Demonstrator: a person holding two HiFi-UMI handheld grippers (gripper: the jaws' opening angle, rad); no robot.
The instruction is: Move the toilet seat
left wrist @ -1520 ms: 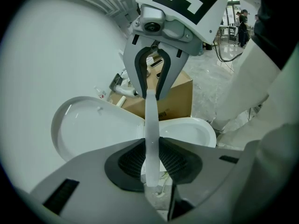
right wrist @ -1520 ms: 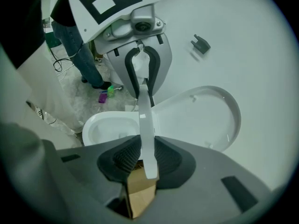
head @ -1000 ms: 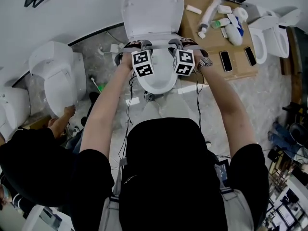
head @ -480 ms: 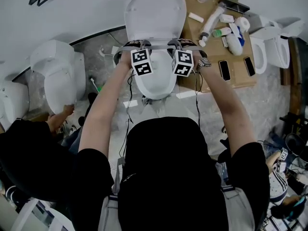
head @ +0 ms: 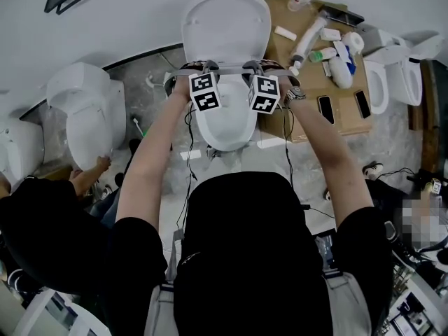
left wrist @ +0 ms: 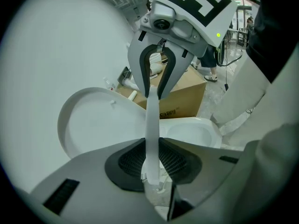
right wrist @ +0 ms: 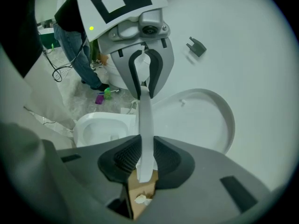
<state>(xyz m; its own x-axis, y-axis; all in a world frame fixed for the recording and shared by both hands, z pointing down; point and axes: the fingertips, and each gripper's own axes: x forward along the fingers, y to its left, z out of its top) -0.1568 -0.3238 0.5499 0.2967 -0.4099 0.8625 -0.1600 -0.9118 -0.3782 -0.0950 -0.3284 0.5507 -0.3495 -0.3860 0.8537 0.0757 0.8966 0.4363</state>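
As our left gripper (left wrist: 151, 161) and right gripper (right wrist: 145, 161) clamp the toilet seat (left wrist: 152, 125), we see only its edge
Overhead, marker cubes (head: 205, 92) hide both grips

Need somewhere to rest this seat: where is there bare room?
Floor right of the box, by the right-hand toilet, is bare. Box top is crowded with bottles and phones; floor left of the bowl holds a green item.

Toilet seat (left wrist: 152, 125) smooth glossy white, prob. plastic; box (head: 343, 107) matt brown cardboard.
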